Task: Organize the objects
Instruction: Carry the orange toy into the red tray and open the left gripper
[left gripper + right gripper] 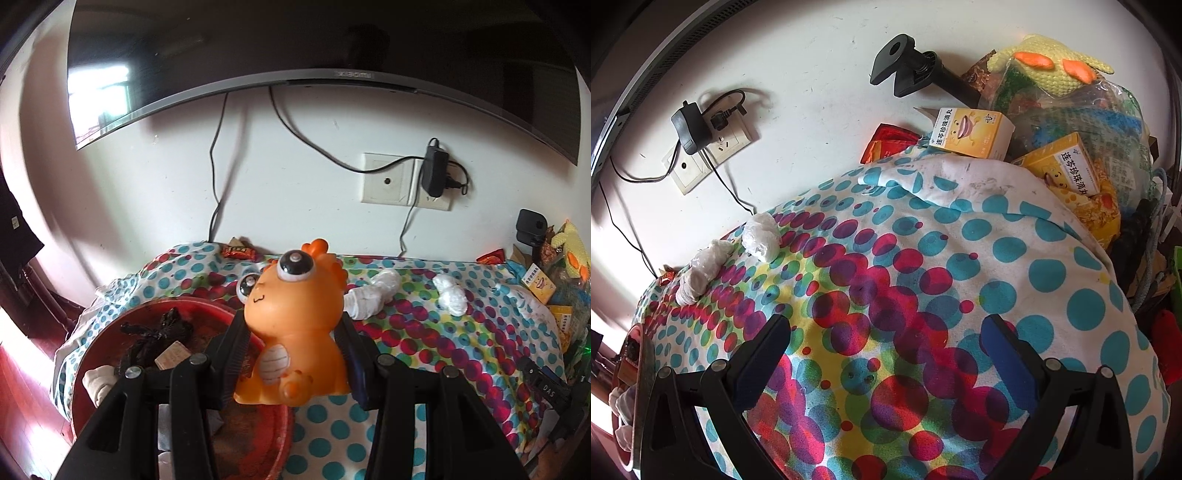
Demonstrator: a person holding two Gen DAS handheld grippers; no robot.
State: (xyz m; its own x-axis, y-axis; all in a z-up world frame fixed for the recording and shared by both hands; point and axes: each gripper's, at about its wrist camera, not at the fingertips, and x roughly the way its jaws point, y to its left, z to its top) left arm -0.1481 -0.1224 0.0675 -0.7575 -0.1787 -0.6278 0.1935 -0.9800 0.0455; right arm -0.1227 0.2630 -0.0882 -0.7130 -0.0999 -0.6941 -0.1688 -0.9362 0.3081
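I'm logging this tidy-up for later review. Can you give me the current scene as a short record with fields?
surface: polka-dot cloth
left claw: shut on orange dragon toy, held above the red tray's edge
red tray: holds dark scraps and a white wad
right claw: open, nothing in it, above the cloth
still on cloth: two white plastic wads
right-side clutter: yellow medicine boxes

I work in a lived-in home room: wall-mounted TV [258, 40], wall socket [404, 181], dotted tablecloth [923, 258], medicine boxes [973, 131].
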